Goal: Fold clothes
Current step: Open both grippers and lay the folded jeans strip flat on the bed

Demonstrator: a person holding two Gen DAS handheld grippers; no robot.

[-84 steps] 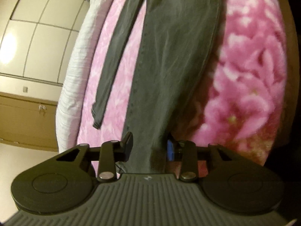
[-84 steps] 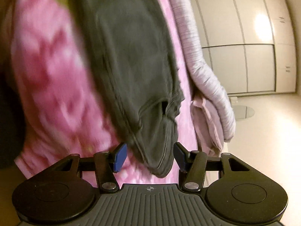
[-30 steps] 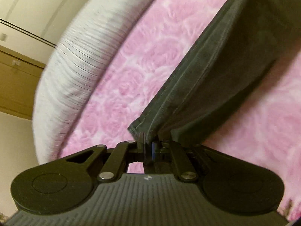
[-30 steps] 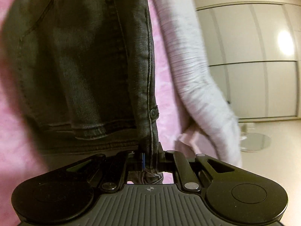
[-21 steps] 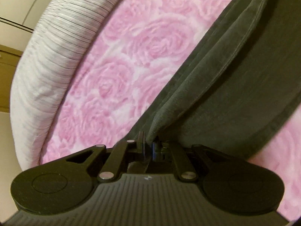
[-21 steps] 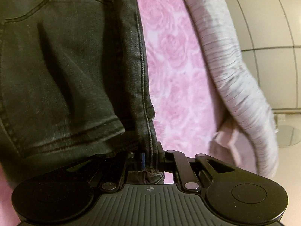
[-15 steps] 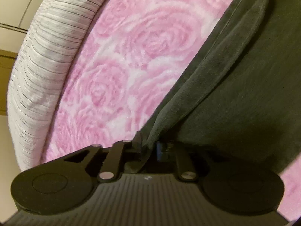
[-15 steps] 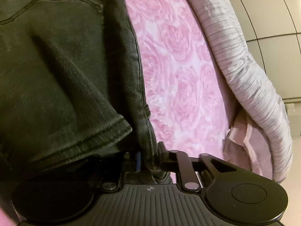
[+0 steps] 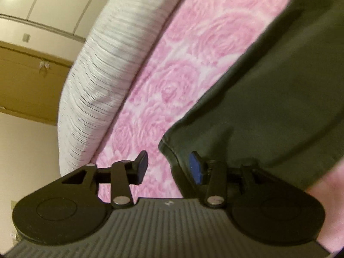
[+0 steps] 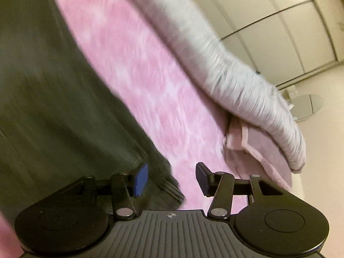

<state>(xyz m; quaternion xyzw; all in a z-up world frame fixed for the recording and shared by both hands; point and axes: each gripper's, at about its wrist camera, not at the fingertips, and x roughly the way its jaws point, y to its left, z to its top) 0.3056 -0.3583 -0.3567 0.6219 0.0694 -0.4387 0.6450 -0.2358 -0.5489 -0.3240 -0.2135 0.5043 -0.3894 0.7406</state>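
Note:
Dark grey jeans (image 9: 268,90) lie flat on a pink rose-patterned blanket (image 9: 172,86). In the left wrist view my left gripper (image 9: 168,167) is open just above the blanket, and a corner of the jeans lies loose between its blue-padded fingers. In the right wrist view the jeans (image 10: 53,107) fill the left side, blurred by motion. My right gripper (image 10: 172,179) is open too, with another jeans corner resting under its left finger and pink blanket (image 10: 139,75) under the gap.
A grey-white striped cover (image 9: 103,75) runs along the bed's edge, also in the right wrist view (image 10: 236,75). A folded pink blanket hem (image 10: 253,150) hangs at the corner. Beyond lie pale cupboard doors (image 10: 290,32), a wooden cabinet (image 9: 28,81) and bare floor.
Both grippers were shut on the jeans' edges half a second ago; now both have opened and let go. The jeans lie folded on the blanket, and both views have pulled back slightly.

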